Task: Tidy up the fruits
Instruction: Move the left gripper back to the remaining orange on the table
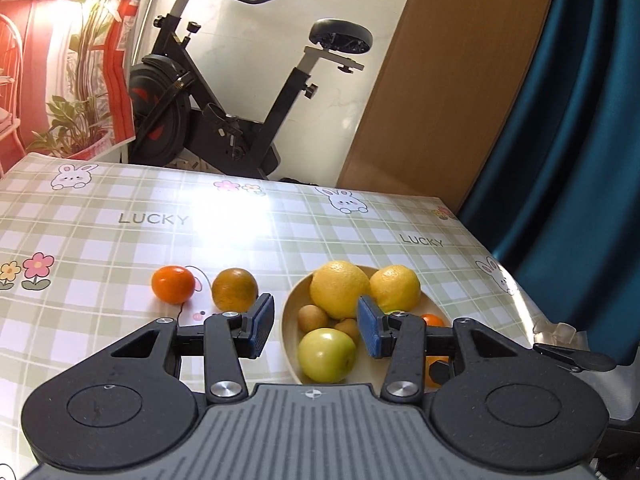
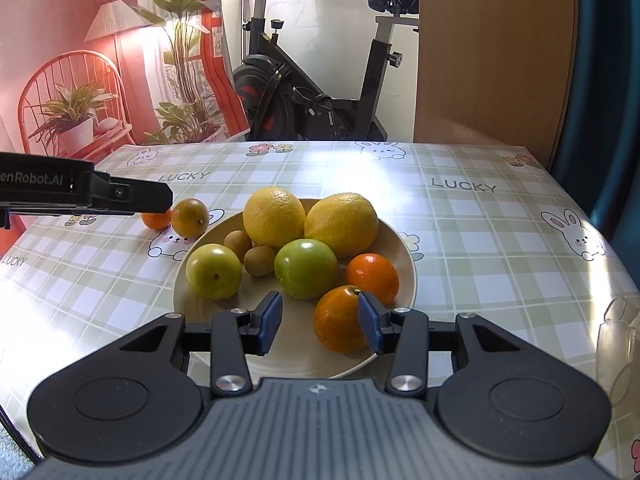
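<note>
A beige plate [image 2: 406,248] holds two yellow citrus fruits [image 2: 274,216], two green fruits [image 2: 306,268], three small brown fruits [image 2: 260,260] and two oranges [image 2: 340,320]. Two more oranges lie on the tablecloth left of the plate: a bright one [image 1: 173,284] and a duller one [image 1: 235,289]. My left gripper [image 1: 316,326] is open and empty above the plate's [image 1: 290,312] left part, over a green fruit [image 1: 326,354]. My right gripper [image 2: 320,324] is open and empty above the plate's near edge, with the nearest orange just inside its right finger.
The table has a green checked cloth with rabbits [image 2: 480,232]. Its right edge meets a blue curtain [image 1: 580,140]. An exercise bike [image 1: 224,112] stands behind the far edge. The left gripper's body [image 2: 80,194] reaches in from the left in the right wrist view.
</note>
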